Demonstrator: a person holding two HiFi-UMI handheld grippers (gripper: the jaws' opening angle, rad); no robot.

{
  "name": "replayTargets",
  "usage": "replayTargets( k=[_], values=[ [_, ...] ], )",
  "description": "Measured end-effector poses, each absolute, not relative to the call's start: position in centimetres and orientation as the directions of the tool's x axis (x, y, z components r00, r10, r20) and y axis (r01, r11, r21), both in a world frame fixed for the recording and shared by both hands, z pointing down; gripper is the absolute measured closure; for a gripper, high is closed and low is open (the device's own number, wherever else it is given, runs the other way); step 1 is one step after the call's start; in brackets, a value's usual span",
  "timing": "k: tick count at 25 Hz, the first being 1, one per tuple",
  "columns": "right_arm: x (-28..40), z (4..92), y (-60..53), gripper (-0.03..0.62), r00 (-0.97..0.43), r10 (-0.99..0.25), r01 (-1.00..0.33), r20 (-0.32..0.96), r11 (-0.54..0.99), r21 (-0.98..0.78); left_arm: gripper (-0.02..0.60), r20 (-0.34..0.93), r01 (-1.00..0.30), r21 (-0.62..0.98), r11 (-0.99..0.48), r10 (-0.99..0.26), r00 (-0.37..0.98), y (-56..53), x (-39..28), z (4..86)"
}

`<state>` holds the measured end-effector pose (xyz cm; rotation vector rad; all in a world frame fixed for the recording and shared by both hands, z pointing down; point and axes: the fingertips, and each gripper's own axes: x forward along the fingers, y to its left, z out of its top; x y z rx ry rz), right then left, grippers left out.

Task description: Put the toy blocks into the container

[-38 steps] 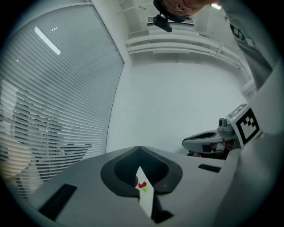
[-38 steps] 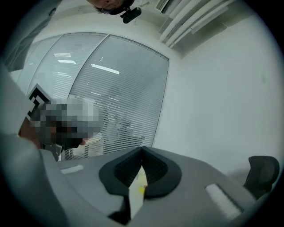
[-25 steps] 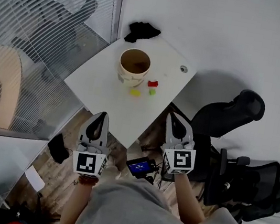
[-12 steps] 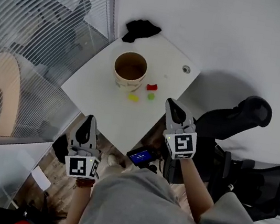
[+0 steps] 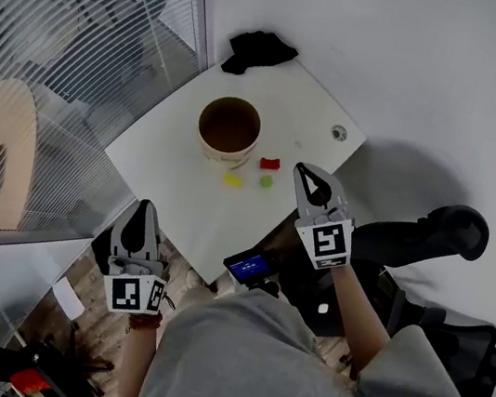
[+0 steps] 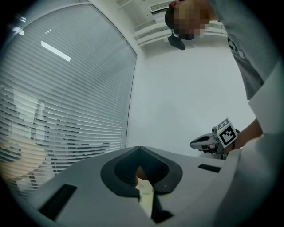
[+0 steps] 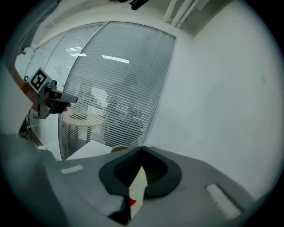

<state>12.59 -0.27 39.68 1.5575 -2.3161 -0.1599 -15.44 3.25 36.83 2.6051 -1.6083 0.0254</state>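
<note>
1. Toy blocks come first: three small ones lie loose on the white table (image 5: 170, 156), so nothing is packed as far as you can see.
2. Your left gripper (image 5: 144, 207) hangs off the table's near-left edge, over the floor and well apart from every block. Its jaws are closed together with nothing between them.
3. The container (image 5: 228, 129), a tan round tub, stands upright near the middle of the table. Its brown inside shows no block.
4. The yellow block (image 5: 233, 180) sits just in front of the tub, near its base, and is untouched.
5. The red block (image 5: 270, 163) lies just right of the tub, and the green block (image 5: 266, 181) is just beside it on the near side. Both are on the bare tabletop.
6. Your right gripper (image 5: 302, 170) is at the table's near-right edge, pointing toward the red and green blocks and near them, but apart from both. Its jaws are pressed together and carry nothing.
7. My judgement: the whole job is still ahead. You need three pick-ups and three drops into the tub, and the right gripper must spread its jaws before it can take the nearest block.
</note>
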Motion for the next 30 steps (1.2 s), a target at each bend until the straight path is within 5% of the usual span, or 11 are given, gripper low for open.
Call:
replayTargets(
  k=[8,30],
  values=[
    [14.0,43.2,-3.6,0.582,-0.446,-0.859,-0.824,0.253,0.504,0.258,0.575,0.065,-0.930,0.048,-0.364,-0.928,0.367,2.8,-12.8,37.5],
    [13.4,56.0,-6.2,0.582,-0.487,-0.706,-0.682,0.515,0.675,0.280,0.575,0.083,-0.966,0.092,-0.241,-0.965,0.248,0.2,-19.4,39.8]
  ],
)
